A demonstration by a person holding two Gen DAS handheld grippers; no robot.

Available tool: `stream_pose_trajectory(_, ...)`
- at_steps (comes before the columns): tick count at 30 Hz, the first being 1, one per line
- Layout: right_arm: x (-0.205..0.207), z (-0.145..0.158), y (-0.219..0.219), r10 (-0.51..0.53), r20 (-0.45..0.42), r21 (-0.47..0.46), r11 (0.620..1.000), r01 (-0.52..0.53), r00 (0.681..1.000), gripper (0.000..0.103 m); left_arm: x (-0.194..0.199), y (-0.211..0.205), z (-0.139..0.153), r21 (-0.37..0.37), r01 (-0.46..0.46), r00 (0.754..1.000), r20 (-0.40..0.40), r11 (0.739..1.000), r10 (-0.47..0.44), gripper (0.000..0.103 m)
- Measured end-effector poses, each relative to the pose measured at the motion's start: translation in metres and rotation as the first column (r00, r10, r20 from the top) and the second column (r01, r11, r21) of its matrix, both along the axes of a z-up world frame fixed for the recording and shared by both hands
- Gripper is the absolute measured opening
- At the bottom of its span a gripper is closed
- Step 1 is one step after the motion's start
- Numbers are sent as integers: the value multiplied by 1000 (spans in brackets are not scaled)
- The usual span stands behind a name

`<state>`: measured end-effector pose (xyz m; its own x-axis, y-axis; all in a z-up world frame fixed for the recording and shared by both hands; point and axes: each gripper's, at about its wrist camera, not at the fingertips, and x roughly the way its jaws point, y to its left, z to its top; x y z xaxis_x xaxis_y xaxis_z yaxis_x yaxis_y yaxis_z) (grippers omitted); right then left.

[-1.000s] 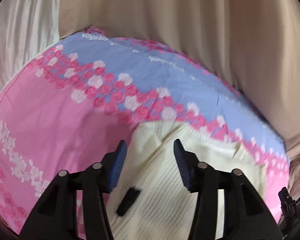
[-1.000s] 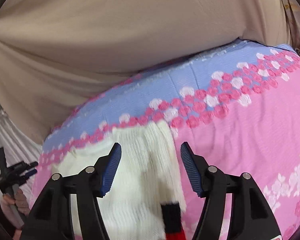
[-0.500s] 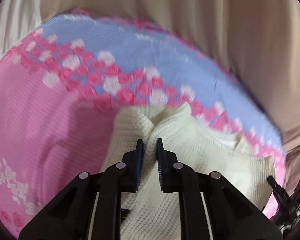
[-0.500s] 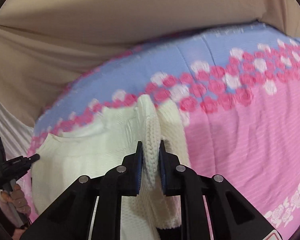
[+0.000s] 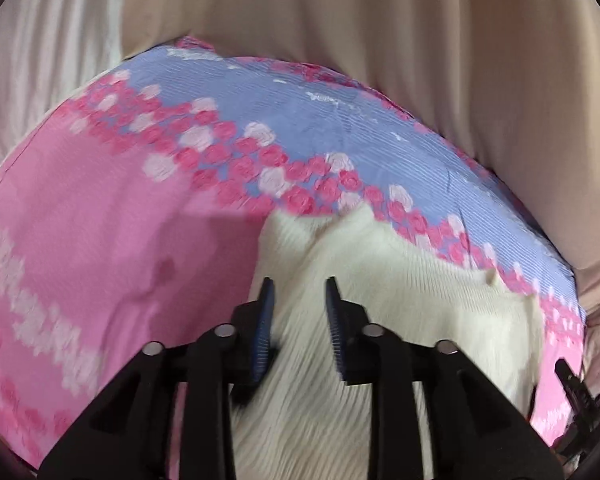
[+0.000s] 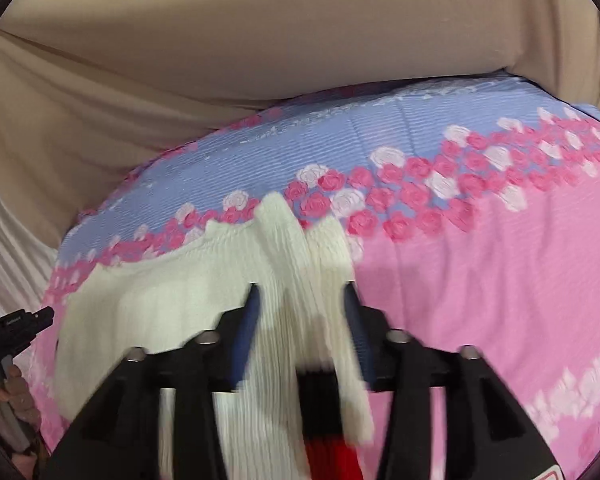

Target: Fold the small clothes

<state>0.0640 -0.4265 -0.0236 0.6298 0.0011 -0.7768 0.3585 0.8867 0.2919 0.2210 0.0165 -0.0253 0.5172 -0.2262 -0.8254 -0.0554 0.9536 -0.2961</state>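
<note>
A cream knitted sweater (image 5: 400,320) lies on a pink and blue rose-print sheet (image 5: 100,240). Its top edge is pinched up into a peak at each side. My left gripper (image 5: 299,286) hangs over the left peak with its jaws opening; knit shows between the blue pads (image 5: 265,320), which no longer press it. In the right wrist view the sweater (image 6: 148,312) has a raised ridge running between the fingers of my right gripper (image 6: 302,288), whose jaws are also opening off it. A black and red band (image 6: 328,432) of the sweater shows below that gripper.
Beige draped cloth (image 5: 420,40) rises behind the sheet's far edge, and pale pleated fabric (image 5: 40,60) hangs at the left. The right gripper's tip (image 5: 576,392) shows at the lower right of the left wrist view. A hand (image 6: 12,384) holding the left gripper shows at the lower left of the right wrist view.
Both grippers were open a second ago, then closed on pinches of the sweater's top edge and drew them up. Now both have spread apart again, leaving the knit bunched.
</note>
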Motion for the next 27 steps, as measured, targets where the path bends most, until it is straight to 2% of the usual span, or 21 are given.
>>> stream_pose_trajectory(2, -35, -12, 2, -2, -62, 32, 999, 4, 998, 55, -32, 12, -10, -27, -23, 998, -55, 999, 21, 36)
stream_pose_trajectory(5, -79, -38, 7, -15, -125, 117, 993, 30, 992, 56, -73, 19, -35, -67, -68, 987, -147, 995, 57, 38)
stream_pose_trajectory(8, -97, -61, 7, -48, -149, 221, 972, 80, 988, 57, -109, 20, -48, -85, -145, 980, -148, 986, 131, 38)
stream_pose_trajectory(10, -96, -72, 5, -61, -132, 279, 955, 97, 989, 57, -117, 20, -49, -123, -183, 977, -137, 975, 166, 45)
stream_pose_trajectory(12, -89, -75, 7, -63, -113, 307, 947, 95, 992, 57, -122, 21, -50, -159, -232, 966, -153, 960, 208, 46)
stream_pose_trajectory(14, -81, -77, 12, -58, -93, 330, 940, 86, 994, 59, -130, 27, -49, -224, -292, 952, -159, 930, 260, 47)
stream_pose_trajectory(16, -75, -76, 18, -60, -87, 339, 937, 86, 994, 62, -139, 31, -48, -248, -316, 945, -164, 916, 281, 50)
stream_pose_trajectory(19, -70, -77, 23, -67, -70, 344, 935, 87, 995, 65, -135, 28, -64, -289, -317, 938, -235, 903, 254, 51)
stream_pose_trajectory(21, -70, -78, 21, -89, -63, 364, 925, 105, 994, 65, -128, 27, -72, -279, -340, 930, -243, 898, 277, 51)
stream_pose_trajectory(22, -69, -79, 18, -106, -59, 383, 916, 121, 993, 64, -124, 28, -78, -287, -364, 922, -248, 886, 298, 51)
stream_pose_trajectory(23, -68, -80, 16, -118, -56, 399, 908, 130, 991, 61, -119, 29, -81, -301, -382, 916, -251, 874, 313, 51)
stream_pose_trajectory(24, -67, -81, 16, -126, -58, 416, 899, 139, 990, 48, -116, 31, -81, -305, -397, 911, -242, 866, 333, 50)
stream_pose_trajectory(25, -65, -81, 15, -129, -64, 419, 896, 144, 990, 21, -112, 32, -80, -307, -402, 910, -234, 863, 341, 49)
stream_pose_trajectory(26, -64, -81, 14, -131, -69, 414, 898, 148, 989, 15, -107, 33, -79, -309, -398, 913, -229, 864, 338, 41)
stream_pose_trajectory(27, -65, -74, 15, -139, -46, 405, 903, 145, 989, 14, -102, 33, -78, -307, -385, 918, -226, 870, 326, 33)
